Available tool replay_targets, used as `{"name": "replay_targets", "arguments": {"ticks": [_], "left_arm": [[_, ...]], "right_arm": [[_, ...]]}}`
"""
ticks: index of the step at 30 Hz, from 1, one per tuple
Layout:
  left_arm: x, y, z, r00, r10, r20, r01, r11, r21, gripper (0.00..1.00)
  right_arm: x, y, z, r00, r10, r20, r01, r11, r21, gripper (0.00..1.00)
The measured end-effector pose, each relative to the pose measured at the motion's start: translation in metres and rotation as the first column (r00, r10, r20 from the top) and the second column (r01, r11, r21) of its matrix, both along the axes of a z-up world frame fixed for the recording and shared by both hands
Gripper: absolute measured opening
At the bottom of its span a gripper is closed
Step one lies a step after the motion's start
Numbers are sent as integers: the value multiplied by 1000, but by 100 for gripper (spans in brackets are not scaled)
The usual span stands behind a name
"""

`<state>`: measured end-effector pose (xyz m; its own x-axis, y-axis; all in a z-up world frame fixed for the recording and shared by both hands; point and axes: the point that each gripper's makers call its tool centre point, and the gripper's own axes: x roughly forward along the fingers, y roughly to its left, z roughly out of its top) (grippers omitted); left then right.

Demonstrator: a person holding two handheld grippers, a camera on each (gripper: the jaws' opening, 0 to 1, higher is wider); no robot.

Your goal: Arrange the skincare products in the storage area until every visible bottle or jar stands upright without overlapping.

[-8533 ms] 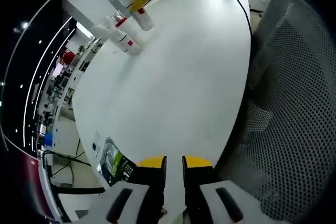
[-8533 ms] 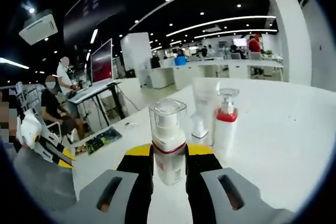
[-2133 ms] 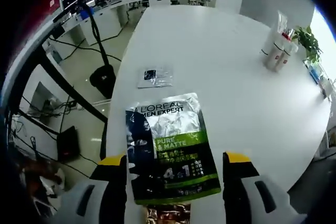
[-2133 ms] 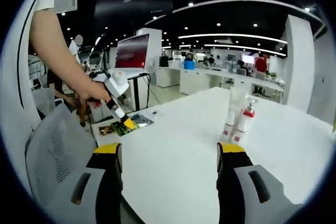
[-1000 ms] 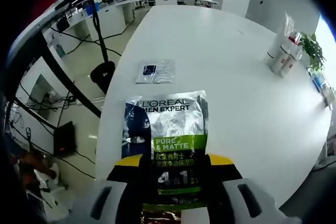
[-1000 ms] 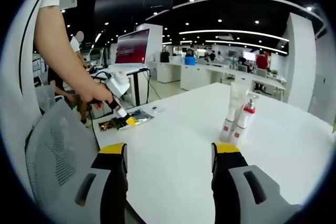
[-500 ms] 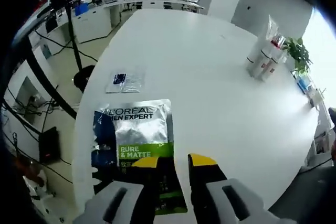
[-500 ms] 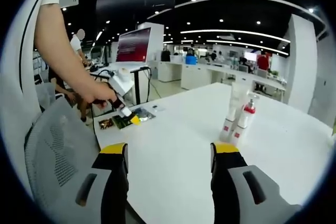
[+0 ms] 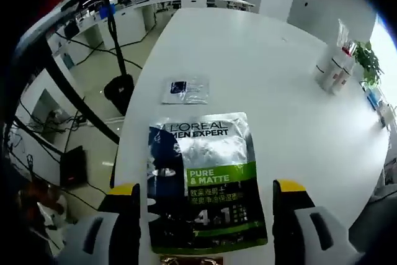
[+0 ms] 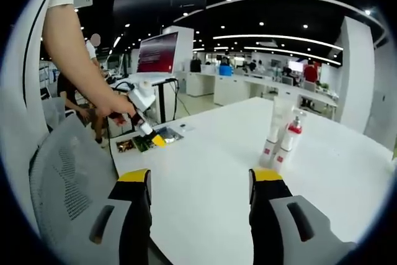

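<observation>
A silver, green and black L'Oreal pouch (image 9: pixel 200 153) lies flat near the white table's corner. My left gripper (image 9: pixel 206 189) is open, one jaw on either side of the pouch's near end. A small clear sachet (image 9: pixel 185 90) lies just beyond it. A cluster of white bottles with red collars (image 9: pixel 334 69) stands upright at the far right. In the right gripper view my right gripper (image 10: pixel 200 177) is open and holds nothing over the table, with the bottles (image 10: pixel 282 141) ahead to the right. The left gripper (image 10: pixel 147 131), held by a hand, hovers over the pouch (image 10: pixel 144 143).
The table edge (image 9: pixel 127 134) runs close to the pouch, with floor and cables below. A grey mesh chair (image 10: pixel 59 172) stands at the left by the table. A green plant (image 9: pixel 370 60) sits past the bottles. Desks and people fill the background.
My left gripper, shut half a second ago with the pouch at its left jaw, now stands wide open with the pouch between its jaws. The right gripper has hardly moved.
</observation>
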<state>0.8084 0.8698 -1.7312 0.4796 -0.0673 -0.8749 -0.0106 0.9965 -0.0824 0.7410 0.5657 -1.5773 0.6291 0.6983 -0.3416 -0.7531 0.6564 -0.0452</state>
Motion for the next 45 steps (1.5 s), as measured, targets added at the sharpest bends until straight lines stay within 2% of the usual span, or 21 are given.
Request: {"name": "replay_targets", "arguments": {"ticks": [2, 3, 6, 8, 10, 11, 12, 19, 20, 22, 25, 30, 31, 33, 38, 40, 41, 42, 43, 44, 45], "left_arm": [[0, 1, -2, 1000, -4, 1, 4, 1000, -11, 89], [3, 1, 0, 999, -19, 27, 19, 1000, -16, 89], [6, 0, 1, 998, -32, 50, 33, 999, -31, 90], [4, 1, 1, 998, -40, 46, 41, 999, -23, 88], [-1, 5, 0, 997, -73, 20, 73, 997, 30, 79], [0, 1, 1, 998, -62, 34, 62, 998, 4, 77], [-2, 1, 1, 997, -69, 32, 69, 997, 20, 75], [-5, -7, 1, 996, -85, 12, 85, 996, 38, 74], [-5, -7, 1, 997, -83, 10, 82, 996, 38, 72], [-5, -9, 4, 997, -73, 13, 72, 997, 20, 63], [-7, -13, 2, 996, -93, -7, 93, 995, 41, 61], [-8, -15, 2, 994, -106, -7, 106, 993, 43, 56], [-8, -15, 2, 994, -106, -7, 106, 993, 43, 54], [-9, -21, 3, 990, -137, -14, 137, 990, 40, 43], [-8, -22, 3, 992, -125, -18, 126, 991, 36, 38], [-8, -23, 3, 992, -122, -25, 123, 992, 25, 35], [-8, -25, 3, 992, -124, -26, 124, 992, 14, 30], [-9, -30, 4, 993, -110, -32, 109, 994, -26, 23], [-11, -36, 4, 992, -120, -42, 118, 991, -60, 20], [-9, -34, 4, 993, -110, -31, 109, 994, -31, 19], [-9, -36, 3, 993, -111, -32, 109, 993, -34, 19]], "right_arm": [[0, 0, 0, 1000, -2, -4, 2, 1000, 2, 59], [0, 0, -1, 1000, -2, -5, 2, 1000, 1, 59], [0, 0, -2, 1000, 0, -9, 0, 1000, -4, 59], [0, 0, -2, 1000, 1, -10, -1, 1000, -5, 59], [0, 0, -4, 1000, 2, -15, -2, 1000, -8, 59], [0, 0, -4, 1000, 3, -15, -4, 1000, -12, 58], [0, 0, -4, 1000, 5, -15, -5, 1000, -14, 58], [-1, -1, -6, 1000, 7, -20, -7, 1000, -24, 57], [-1, 0, -7, 1000, 9, -20, -10, 1000, -27, 57], [-1, 0, -7, 1000, 14, -18, -15, 999, -30, 56], [-2, 1, -8, 1000, 18, -18, -19, 999, -38, 56], [-2, 0, -9, 1000, 18, -15, -19, 999, -47, 55], [-2, 0, -9, 1000, 19, -15, -19, 999, -49, 55], [-2, 0, -9, 1000, 20, -12, -21, 998, -52, 55], [-2, 0, -10, 1000, 24, -11, -25, 998, -60, 54], [-2, 0, -11, 1000, 27, -11, -28, 998, -63, 54], [-2, 0, -11, 1000, 28, -11, -28, 998, -64, 54], [-2, 0, -11, 1000, 28, -11, -29, 998, -64, 54], [-2, 0, -11, 1000, 28, -13, -29, 998, -63, 54], [-2, 0, -11, 1000, 28, -14, -29, 998, -63, 54], [-2, 0, -11, 999, 28, -15, -29, 998, -64, 54]]}}
